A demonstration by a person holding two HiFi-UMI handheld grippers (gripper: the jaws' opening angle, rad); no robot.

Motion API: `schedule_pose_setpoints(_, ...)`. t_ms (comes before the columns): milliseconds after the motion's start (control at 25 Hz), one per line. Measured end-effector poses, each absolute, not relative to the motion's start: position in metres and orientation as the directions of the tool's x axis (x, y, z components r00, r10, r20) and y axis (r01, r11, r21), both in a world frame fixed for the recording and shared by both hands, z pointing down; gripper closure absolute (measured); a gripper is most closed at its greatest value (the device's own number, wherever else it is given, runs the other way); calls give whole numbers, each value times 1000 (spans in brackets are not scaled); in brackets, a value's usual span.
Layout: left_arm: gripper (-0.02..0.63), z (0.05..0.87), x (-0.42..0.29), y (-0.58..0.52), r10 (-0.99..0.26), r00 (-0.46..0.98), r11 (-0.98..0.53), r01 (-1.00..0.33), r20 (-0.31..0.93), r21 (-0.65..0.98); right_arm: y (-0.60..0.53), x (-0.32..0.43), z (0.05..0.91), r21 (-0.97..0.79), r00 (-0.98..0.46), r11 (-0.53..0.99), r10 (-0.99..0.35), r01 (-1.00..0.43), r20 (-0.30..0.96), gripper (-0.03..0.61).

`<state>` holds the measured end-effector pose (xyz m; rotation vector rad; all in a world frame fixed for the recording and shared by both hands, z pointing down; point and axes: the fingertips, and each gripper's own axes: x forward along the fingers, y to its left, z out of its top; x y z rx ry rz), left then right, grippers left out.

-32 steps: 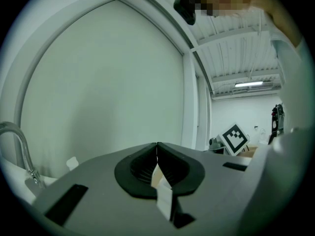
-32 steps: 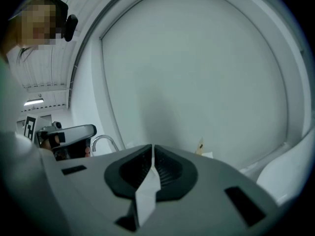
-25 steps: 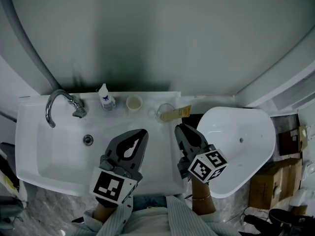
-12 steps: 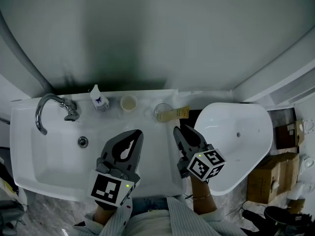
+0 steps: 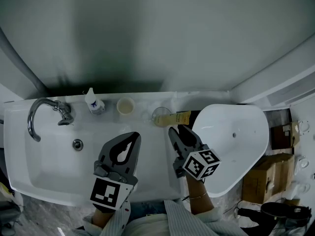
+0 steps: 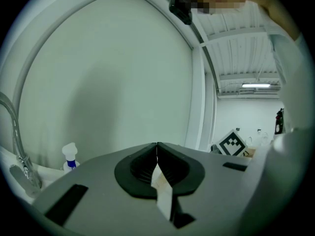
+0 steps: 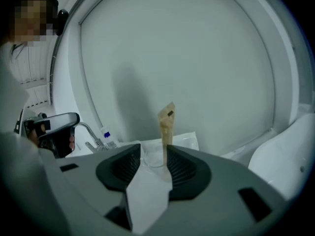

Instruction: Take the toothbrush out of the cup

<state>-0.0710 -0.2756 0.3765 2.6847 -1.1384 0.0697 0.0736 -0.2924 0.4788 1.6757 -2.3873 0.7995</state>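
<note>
A clear glass cup [image 5: 161, 116] stands on the back ledge of the white sink [image 5: 39, 171]. In it leans a toothbrush in a tan wrapper [image 5: 178, 117], its top tilted to the right. My right gripper [image 5: 177, 130] hovers just short of the cup, and its jaws are opening with nothing between them. In the right gripper view the cup [image 7: 151, 157] and toothbrush [image 7: 166, 124] show beyond the gap of the right gripper [image 7: 153, 154]. My left gripper [image 5: 136, 134] hangs over the basin, shut and empty. The left gripper [image 6: 156, 149] shows its jaws touching.
A chrome faucet [image 5: 42, 112] stands at the sink's back left, with a small white bottle with a blue label [image 5: 93, 102] and a small beige cup [image 5: 125, 105] beside it. A white tub [image 5: 236, 146] sits right of the sink, with cardboard boxes [image 5: 266, 178] beyond.
The right gripper's jaws have parted from nearly shut. Both grippers have sunk a little toward the sink, the right one closing in on the cup. The left stays shut.
</note>
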Motion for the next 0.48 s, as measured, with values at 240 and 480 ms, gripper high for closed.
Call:
schedule_pose_setpoints(240,597,387,-73,-285,-704,697,-667,-715,137,209,-302,75,493,-351,-374,234,-832,-907,410,410)
schedule_pose_setpoints(480,597,397,-78,-294,-706,691,-656,-721,155,223,-314,79,504,-344,-350,206,-830,-916,433,402)
